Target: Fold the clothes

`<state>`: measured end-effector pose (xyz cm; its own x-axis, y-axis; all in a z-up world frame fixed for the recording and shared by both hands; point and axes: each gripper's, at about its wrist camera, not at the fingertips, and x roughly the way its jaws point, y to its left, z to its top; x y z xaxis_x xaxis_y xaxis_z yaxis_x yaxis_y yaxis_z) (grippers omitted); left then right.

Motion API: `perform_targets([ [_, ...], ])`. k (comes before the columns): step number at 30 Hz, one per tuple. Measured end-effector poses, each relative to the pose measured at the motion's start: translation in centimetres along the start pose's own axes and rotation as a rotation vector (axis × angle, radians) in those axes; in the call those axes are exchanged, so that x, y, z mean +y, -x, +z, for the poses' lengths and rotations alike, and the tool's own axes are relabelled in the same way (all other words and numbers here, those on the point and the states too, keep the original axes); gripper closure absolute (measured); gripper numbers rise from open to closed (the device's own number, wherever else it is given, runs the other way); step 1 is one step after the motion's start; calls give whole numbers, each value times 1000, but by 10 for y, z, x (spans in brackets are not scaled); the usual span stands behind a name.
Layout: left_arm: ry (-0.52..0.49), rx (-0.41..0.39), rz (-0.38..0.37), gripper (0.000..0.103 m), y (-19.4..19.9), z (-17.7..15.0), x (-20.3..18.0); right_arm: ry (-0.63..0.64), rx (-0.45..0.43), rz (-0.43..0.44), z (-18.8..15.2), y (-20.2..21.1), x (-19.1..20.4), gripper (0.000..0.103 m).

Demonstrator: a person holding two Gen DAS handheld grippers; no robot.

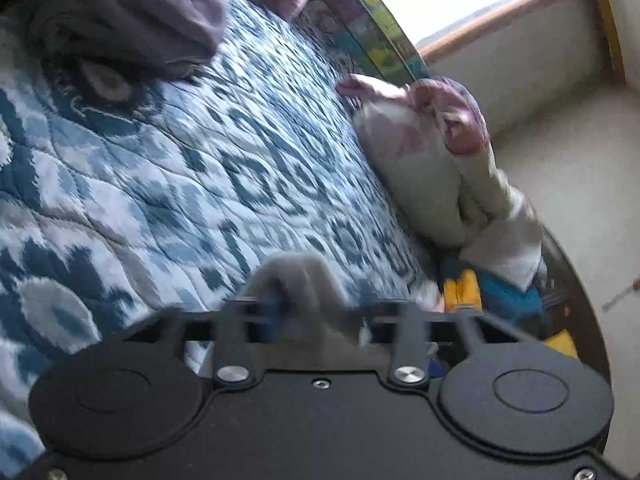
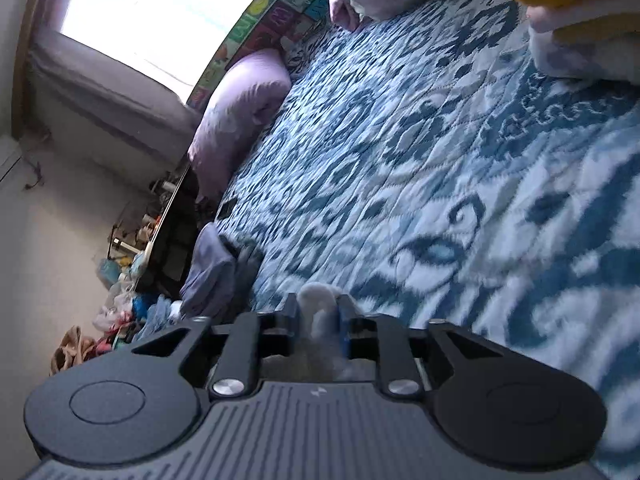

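Both grippers, left gripper (image 1: 304,300) and right gripper (image 2: 318,312), pinch pale grey cloth (image 1: 298,276) over a quilted blue-white bedspread (image 1: 180,168); crumpled purple-grey clothes (image 1: 132,16) lie upper left.

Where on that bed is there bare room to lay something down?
The quilt's middle is bare, between the grey clothes pile, the lilac pillow and the pale pillow. The edge by the yellow-and-blue clothes is crowded.

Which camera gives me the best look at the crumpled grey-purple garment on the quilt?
Left wrist view: the crumpled grey-purple garment fills the top-left corner with its folds visible. In the right wrist view, it is a small heap at the bed's edge.
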<state>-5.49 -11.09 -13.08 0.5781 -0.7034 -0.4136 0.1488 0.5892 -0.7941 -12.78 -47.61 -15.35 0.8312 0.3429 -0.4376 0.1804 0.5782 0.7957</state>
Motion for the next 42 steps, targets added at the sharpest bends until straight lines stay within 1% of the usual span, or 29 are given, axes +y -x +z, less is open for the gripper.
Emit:
perform_targets([
  [1, 13, -28, -20, 44, 2, 0, 9, 9, -17, -1, 3, -4, -3, 57],
  [2, 18, -45, -34, 43, 4, -1, 16, 18, -34, -3, 5, -8, -6, 53],
  [3, 19, -57, -41, 43, 7, -2, 23, 23, -40, -3, 3, -7, -8, 45],
  [4, 19, -61, -40, 43, 9, -3, 30, 25, -39, -2, -1, -2, -9, 44],
  [7, -6, -35, 3, 43, 15, -4, 36, 32, -36, 2, -15, 12, -11, 44],
  [9, -30, -41, 18, 43, 22, -4, 33, 37, -34, 4, -24, 21, -13, 44],
  [11, -29, -42, 8, 42, 30, -7, 29, 41, -33, 7, -33, 30, -14, 44],
  [13, -45, -36, 23, 41, 36, -15, 22, 46, -31, 9, -43, 39, -16, 44],
  [14, -53, -33, 31, 40, 39, -19, 18, 48, -30, 10, -47, 43, -16, 43],
  [15, -63, -30, 40, 38, 42, -23, 15, 63, -24, 2, -54, 49, -14, 40],
  [20, -129, 22, 147, 37, 57, -62, 6, 191, 6, -67, -90, 72, 9, 39],
  [21, -146, 36, 169, 36, 61, -70, 5, 223, 10, -96, -97, 76, 14, 38],
  [22, -165, 52, 190, 35, 64, -78, 3, 257, 20, -130, -103, 78, 17, 34],
  [23, -190, 70, 208, 34, 66, -84, 1, 291, 33, -166, -110, 80, 20, 33],
  [25, -258, 99, 244, 28, 70, -97, -5, 348, 41, -224, -123, 84, 21, 30],
  [26, -297, 110, 266, 26, 71, -103, -8, 349, 45, -236, -127, 87, 18, 29],
  [28, -391, 125, 335, 23, 69, -115, -12, 322, 48, -252, -133, 93, 7, 24],
  [30, -421, 156, 384, 21, 62, -124, -5, 268, 60, -252, -136, 96, -10, 22],
  [32, -384, 195, 373, 22, 57, -130, 9, 189, 106, -225, -142, 93, -30, 20],
  [33, -378, 198, 370, 30, 58, -129, 10, 150, 118, -204, -147, 93, -39, 21],
  [34, -373, 200, 367, 53, 60, -129, 11, 116, 122, -176, -151, 93, -43, 26],
  [35, -367, 203, 364, 70, 61, -128, 12, 84, 125, -145, -154, 94, -47, 34],
  [36, -361, 205, 362, 79, 63, -127, 13, 53, 128, -115, -158, 94, -50, 58],
  [37, -355, 208, 359, 84, 64, -127, 13, 12, 135, -84, -159, 94, -50, 65],
  [38, -350, 211, 356, 84, 66, -126, 14, -33, 144, -53, -159, 94, -49, 66],
  [39, -344, 213, 354, 85, 67, -125, 15, -79, 153, -22, -159, 94, -48, 71],
  [40, -338, 216, 351, 85, 69, -125, 16, -131, 154, 36, -158, 97, -45, 74],
  [41, -332, 218, 348, 84, 70, -124, 17, -188, 151, 108, -156, 101, -41, 74],
  [42, -327, 221, 346, 82, 72, -124, 17, -208, 146, 127, -154, 105, -35, 73],
])
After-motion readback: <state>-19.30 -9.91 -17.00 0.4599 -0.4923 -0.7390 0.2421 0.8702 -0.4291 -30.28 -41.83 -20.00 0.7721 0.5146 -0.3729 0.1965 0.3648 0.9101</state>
